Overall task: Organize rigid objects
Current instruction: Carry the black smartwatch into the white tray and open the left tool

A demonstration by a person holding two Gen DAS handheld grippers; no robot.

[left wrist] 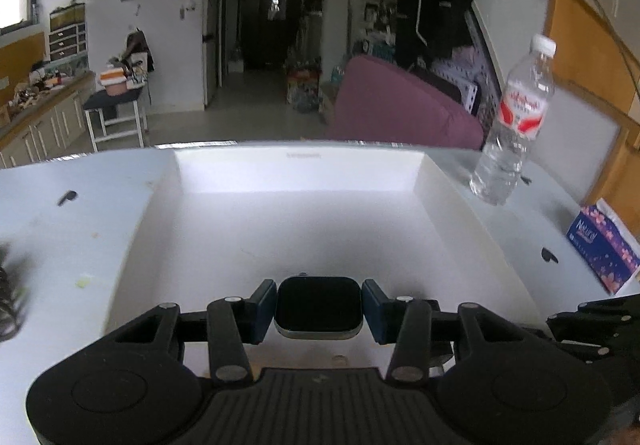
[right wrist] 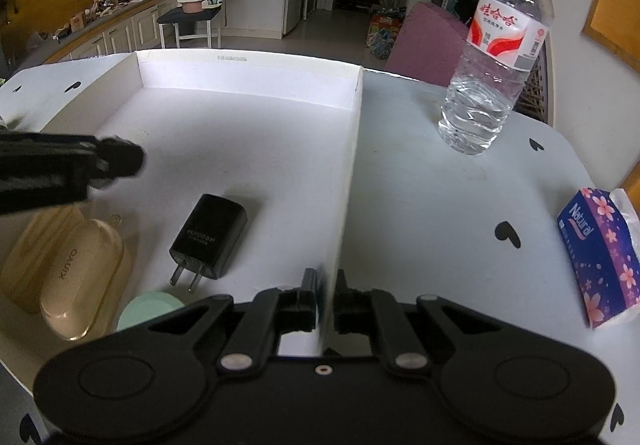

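A shallow white box (left wrist: 296, 173) lies on the table. My left gripper (left wrist: 319, 309) is shut on a black square smartwatch body (left wrist: 319, 305) and holds it over the box's near part. My right gripper (right wrist: 325, 297) is shut on the box's right wall (right wrist: 352, 149), one finger on each side. In the right wrist view the box holds a black plug charger (right wrist: 210, 237), a beige Kinyo case (right wrist: 80, 277) and a mint round thing (right wrist: 148, 311). The left gripper's arm (right wrist: 60, 169) shows at the left there.
A water bottle (right wrist: 496, 45) stands on the table right of the box, also in the left wrist view (left wrist: 514, 125). A purple tissue pack (right wrist: 600, 253) lies at the right edge. A purple chair (left wrist: 400, 105) stands beyond the table.
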